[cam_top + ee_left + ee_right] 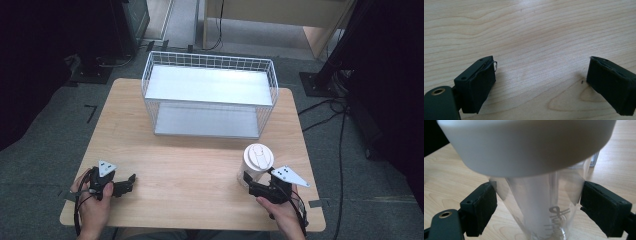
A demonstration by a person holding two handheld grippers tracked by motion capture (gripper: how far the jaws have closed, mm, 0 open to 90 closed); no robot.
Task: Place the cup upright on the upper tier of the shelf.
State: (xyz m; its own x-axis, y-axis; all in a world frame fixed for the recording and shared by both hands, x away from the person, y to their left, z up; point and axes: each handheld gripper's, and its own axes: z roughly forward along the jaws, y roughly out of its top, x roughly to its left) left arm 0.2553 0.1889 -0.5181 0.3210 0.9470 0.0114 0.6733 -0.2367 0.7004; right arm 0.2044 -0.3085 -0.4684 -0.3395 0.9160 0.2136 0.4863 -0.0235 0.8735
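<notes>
Clear shaker bottle (256, 165) gripped at the near right of the bench (190, 170).
Your right gripper (537, 202) pinches its thin, slippery wall below the white lid (529, 145); squeeze gently, it looks light. Your left gripper (541, 82) gapes empty.

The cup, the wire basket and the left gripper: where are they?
cup (257, 161): high view, white lid.
wire basket (209, 60): high view, back rim.
left gripper (131, 179): high view, between its fingertips.
</notes>
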